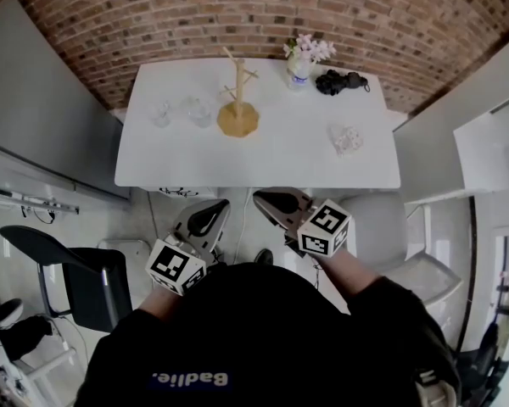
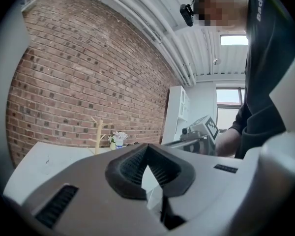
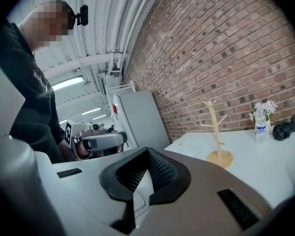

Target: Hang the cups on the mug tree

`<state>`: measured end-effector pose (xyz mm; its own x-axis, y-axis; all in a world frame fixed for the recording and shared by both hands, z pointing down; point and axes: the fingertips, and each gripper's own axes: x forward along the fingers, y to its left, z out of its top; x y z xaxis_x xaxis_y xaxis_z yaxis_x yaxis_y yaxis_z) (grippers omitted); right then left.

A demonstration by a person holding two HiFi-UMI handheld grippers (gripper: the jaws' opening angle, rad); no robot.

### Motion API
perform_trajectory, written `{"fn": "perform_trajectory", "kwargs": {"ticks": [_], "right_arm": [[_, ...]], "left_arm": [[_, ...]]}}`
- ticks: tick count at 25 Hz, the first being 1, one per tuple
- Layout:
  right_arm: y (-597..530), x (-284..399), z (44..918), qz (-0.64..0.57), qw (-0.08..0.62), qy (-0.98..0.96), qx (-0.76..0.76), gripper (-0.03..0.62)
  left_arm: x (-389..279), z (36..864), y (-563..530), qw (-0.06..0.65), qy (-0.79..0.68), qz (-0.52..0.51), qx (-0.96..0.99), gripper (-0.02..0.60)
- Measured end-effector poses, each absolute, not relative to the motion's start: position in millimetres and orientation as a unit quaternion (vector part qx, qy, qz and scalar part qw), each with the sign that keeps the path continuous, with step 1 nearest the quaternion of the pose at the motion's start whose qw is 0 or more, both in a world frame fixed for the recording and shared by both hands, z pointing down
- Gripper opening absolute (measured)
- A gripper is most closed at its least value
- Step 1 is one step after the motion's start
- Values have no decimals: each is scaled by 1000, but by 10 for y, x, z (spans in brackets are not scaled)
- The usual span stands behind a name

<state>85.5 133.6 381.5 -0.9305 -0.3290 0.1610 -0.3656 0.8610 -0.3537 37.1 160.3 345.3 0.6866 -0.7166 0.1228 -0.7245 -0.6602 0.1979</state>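
The left tool (image 2: 147, 146) has its jaws closed together with nothing between them, and the right tool (image 3: 147, 150) is closed the same way and also empty. Both are held side by side in front of the person, short of the near edge of the white worktop (image 1: 263, 164), pointing roughly level toward the brick wall behind it. Two clear glass cups (image 1: 159, 113) (image 1: 197, 110) stand next to each other on the worktop near its left edge, in the far half. Just to their right stands the wooden mug tree (image 1: 237, 100) on its round base, close to the far edge. A small vase of flowers (image 1: 304, 58) stands at the far edge to the right of the tree, a black bundle (image 1: 341, 81) lies near the far right corner, and a crumpled pale object (image 1: 346, 138) lies near the right edge.
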Motion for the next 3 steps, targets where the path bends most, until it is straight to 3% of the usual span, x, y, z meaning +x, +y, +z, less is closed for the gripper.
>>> {"fn": "perform_trajectory", "kwargs": {"ticks": [3], "right_arm": [[1360, 840, 3831, 189, 50, -964, 179, 29]], "left_arm": [[351, 3450, 1604, 115, -398, 9, 910, 2]]}}
